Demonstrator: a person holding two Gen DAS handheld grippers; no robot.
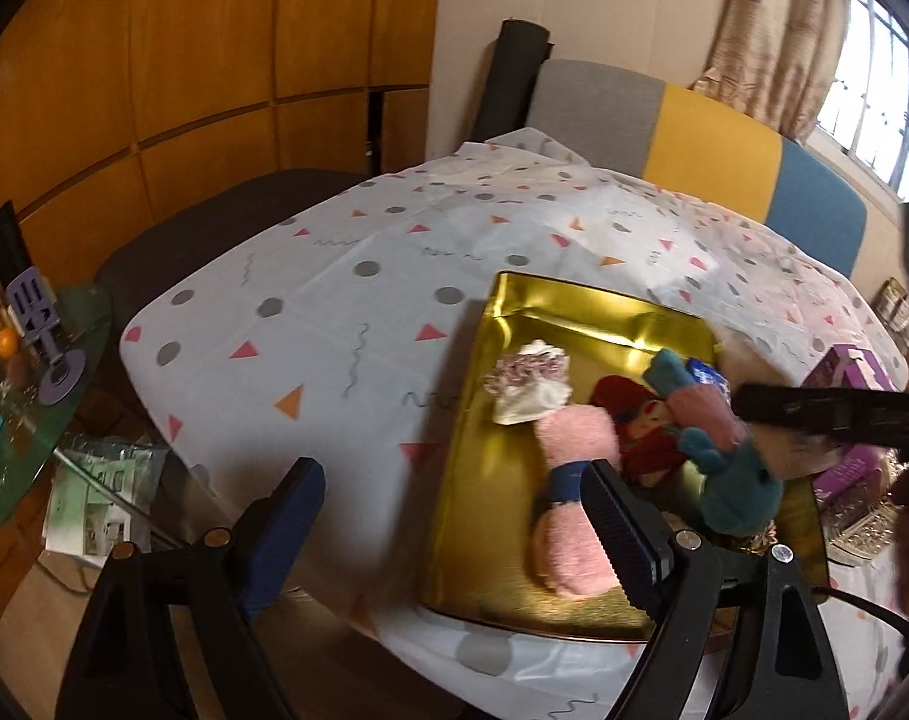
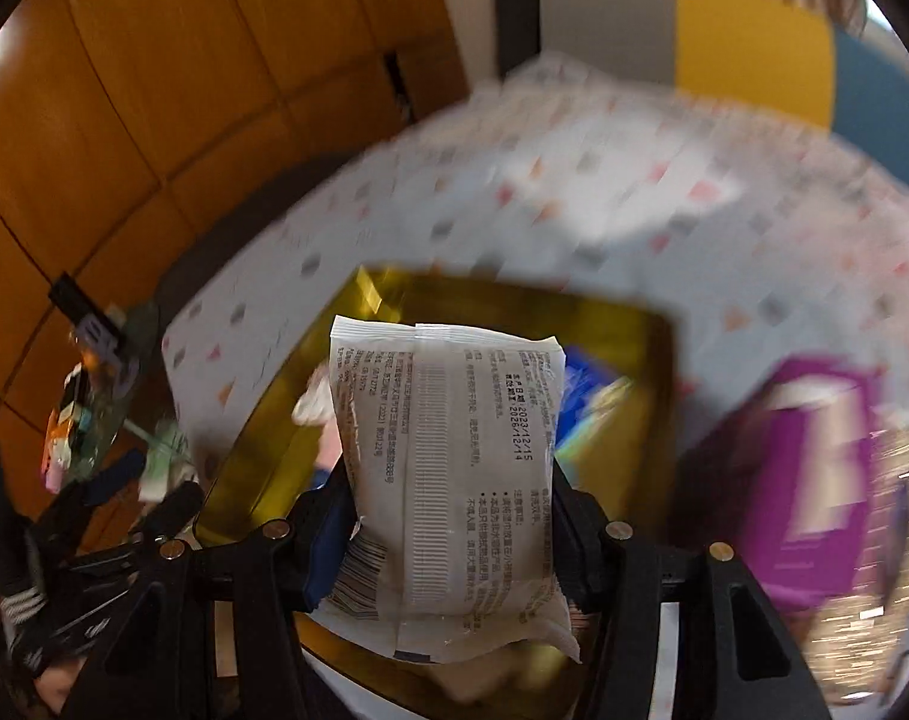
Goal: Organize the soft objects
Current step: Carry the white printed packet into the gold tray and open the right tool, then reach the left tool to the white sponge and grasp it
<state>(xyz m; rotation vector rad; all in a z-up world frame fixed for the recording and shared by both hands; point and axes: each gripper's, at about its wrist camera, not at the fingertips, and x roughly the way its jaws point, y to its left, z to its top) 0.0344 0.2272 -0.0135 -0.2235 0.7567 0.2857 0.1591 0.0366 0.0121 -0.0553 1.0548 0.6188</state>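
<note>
A gold tray (image 1: 484, 468) lies on the patterned tablecloth (image 1: 310, 300). In it lie a pink roll with a blue band (image 1: 568, 480), a white and pink frilly cloth (image 1: 529, 384), a red plush (image 1: 634, 414) and a teal and pink plush (image 1: 724, 468). My left gripper (image 1: 454, 516) is open and empty over the tray's near left edge. My right gripper (image 2: 448, 516) is shut on a white soft pack with printed text (image 2: 448, 468), held above the gold tray (image 2: 256, 456). The right gripper's dark body (image 1: 832, 414) crosses the left wrist view at right.
A purple box (image 2: 814, 468) stands right of the tray, also in the left wrist view (image 1: 850, 366). A blue packet (image 2: 586, 414) lies in the tray. A glass side table (image 1: 28, 396) with clutter stands at left. A grey, yellow and blue sofa back (image 1: 712, 138) is behind the table.
</note>
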